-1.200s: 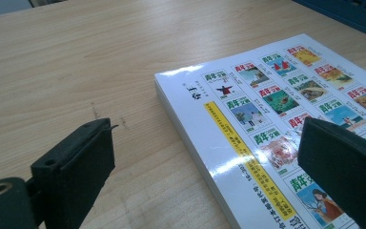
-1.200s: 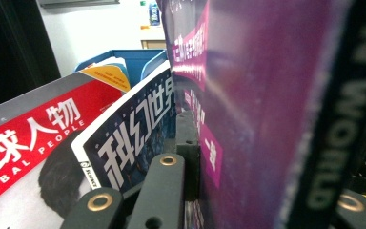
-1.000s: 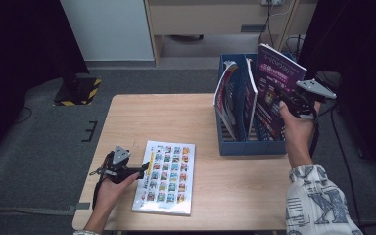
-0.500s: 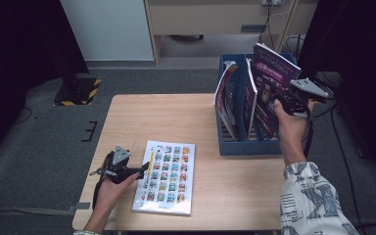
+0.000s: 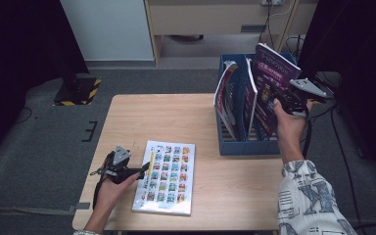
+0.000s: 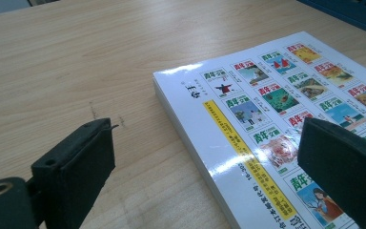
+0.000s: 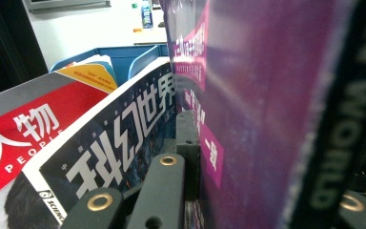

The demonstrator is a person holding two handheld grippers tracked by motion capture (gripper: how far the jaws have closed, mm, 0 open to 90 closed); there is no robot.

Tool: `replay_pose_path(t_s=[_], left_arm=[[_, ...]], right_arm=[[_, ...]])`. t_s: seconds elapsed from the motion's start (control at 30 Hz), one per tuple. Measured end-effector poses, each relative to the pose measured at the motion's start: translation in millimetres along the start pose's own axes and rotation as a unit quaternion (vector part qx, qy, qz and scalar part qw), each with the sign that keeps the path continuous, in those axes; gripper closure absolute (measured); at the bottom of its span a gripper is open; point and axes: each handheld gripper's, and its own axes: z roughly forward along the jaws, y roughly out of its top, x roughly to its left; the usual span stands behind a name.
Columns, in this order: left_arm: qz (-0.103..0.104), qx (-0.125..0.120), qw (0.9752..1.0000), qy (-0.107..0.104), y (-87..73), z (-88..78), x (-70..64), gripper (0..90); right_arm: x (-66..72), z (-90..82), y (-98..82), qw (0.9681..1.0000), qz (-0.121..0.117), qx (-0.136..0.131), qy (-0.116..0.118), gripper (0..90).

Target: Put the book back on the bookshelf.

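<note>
Jaws, right: clamped on the purple magazine (image 5: 273, 78), one pad flat on its cover in the right gripper view
Jaws, left: wide apart, one on each side of the near left edge of the white magazine (image 5: 166, 176), no pad pressing on it
Right gripper (image 5: 285, 104): raised at the right end of the blue rack (image 5: 247, 146), held in a hand (image 5: 288, 122) with a patterned sleeve
Left gripper (image 5: 139, 172): low over the wooden table (image 5: 161, 120), near its near left corner, pointing right
Purple magazine: upright and tilted, its lower part down in the rightmost slot of the rack, its top well above the rim
White magazine: flat on the table, near side, cover with rows of small coloured pictures facing up (image 6: 286, 109)
Blue rack: far right on the table, with a red magazine (image 7: 24, 129) and a dark blue magazine (image 7: 124, 129) leaning in the slots to the left of the purple one
</note>
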Motion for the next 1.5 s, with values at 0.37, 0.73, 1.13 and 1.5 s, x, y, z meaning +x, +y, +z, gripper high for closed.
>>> replay_pose_path(t_s=[0.37, 0.73, 1.13, 1.5], left_arm=[[0.002, 0.0, 1.0, -0.001, 0.1, 0.8, -0.3, 5.1], [0.003, 0.001, 1.0, -0.002, 0.3, 1.0, -0.3, 5.3], [0.002, 0.001, 1.0, -0.003, 0.3, 1.5, -0.6, 5.3], [0.002, 0.002, 1.0, -0.001, 0.3, 2.2, 0.0, 5.2]], right_arm=[[1.6, 5.1, -5.5, 1.0, -0.005, 0.002, -0.001, 84.2], [1.9, 8.0, -8.2, 0.9999, -0.008, 0.006, -0.011, 84.2], [4.0, 11.8, -12.5, 0.9998, -0.013, 0.008, -0.012, 84.2], [2.8, 15.7, -23.4, 0.9997, -0.013, 0.017, -0.012, 84.2]])
